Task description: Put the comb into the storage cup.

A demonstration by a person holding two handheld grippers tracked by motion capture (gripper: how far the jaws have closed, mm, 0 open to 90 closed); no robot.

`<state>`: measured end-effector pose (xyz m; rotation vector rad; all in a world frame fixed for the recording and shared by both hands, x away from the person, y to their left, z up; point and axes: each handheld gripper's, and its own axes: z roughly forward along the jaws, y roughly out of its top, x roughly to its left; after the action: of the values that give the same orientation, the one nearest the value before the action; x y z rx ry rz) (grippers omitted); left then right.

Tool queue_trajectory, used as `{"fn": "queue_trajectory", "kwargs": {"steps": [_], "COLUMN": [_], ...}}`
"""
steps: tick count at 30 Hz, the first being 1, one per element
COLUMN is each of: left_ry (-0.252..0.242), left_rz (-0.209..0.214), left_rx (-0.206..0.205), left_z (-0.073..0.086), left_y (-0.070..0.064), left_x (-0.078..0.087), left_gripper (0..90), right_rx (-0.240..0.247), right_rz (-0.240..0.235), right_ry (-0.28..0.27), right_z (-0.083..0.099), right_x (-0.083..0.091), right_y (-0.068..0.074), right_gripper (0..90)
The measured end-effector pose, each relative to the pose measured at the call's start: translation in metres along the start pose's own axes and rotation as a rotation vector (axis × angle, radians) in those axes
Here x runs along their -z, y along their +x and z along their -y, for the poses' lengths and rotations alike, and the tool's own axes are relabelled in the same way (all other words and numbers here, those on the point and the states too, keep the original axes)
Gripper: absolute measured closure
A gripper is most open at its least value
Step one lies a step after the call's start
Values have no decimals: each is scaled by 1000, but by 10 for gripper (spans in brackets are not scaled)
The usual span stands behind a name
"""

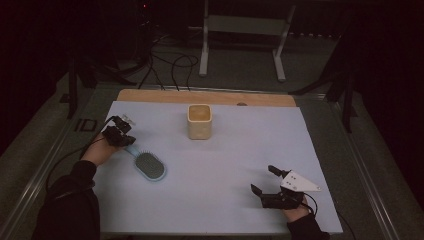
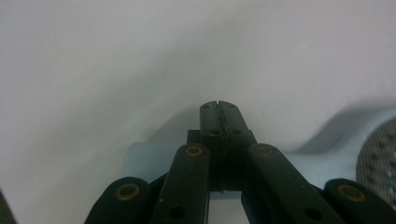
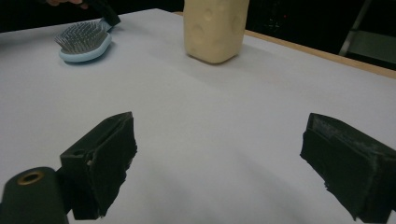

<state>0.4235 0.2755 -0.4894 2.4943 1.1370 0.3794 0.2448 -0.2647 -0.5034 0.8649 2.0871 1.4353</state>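
Note:
A light blue hairbrush point(image 1: 150, 166) lies bristles up at the left of the white sheet, its handle pointing back-left. My left gripper point(image 1: 119, 132) sits over the end of that handle. In the left gripper view its jaws point(image 2: 219, 109) are pressed together, with nothing seen between the tips; the blue handle point(image 2: 149, 158) runs crosswise beneath them and the brush head point(image 2: 379, 158) is at the right edge. A cream cup point(image 1: 200, 121) stands upright at the back middle. My right gripper point(image 1: 265, 180) rests near the front right, open and holding nothing. Past its wide jaws point(image 3: 224, 163) I see the hairbrush point(image 3: 84, 42) and the cup point(image 3: 215, 30).
The white sheet point(image 1: 225, 170) covers the table, with a wooden strip point(image 1: 205, 96) bare along the far edge. Behind the table a metal stand point(image 1: 245, 30) and loose cables point(image 1: 170, 65) sit on the floor. Bare sheet lies between the brush, cup and right gripper.

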Motion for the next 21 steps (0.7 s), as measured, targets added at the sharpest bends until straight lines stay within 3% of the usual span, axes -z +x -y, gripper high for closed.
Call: {"fn": "queue_trajectory", "kwargs": {"steps": [8,16,21], "left_ry": [20,37,20], "left_rz": [40,61,80], "left_rx": [-22,-71,-93], "left_z": [28,58,75], "left_y": [-3,-22,-39], "left_x": [14,29,37], "left_gripper": [898,898,898], "right_rx": [-1,1,0], "right_rz": [2,1,0], "right_ry": [-1,3,7], "right_z": [-1,-1,-1], "right_x": [1,0,-2], "right_y": [0,0,1], "right_gripper": [99,99,99]}}
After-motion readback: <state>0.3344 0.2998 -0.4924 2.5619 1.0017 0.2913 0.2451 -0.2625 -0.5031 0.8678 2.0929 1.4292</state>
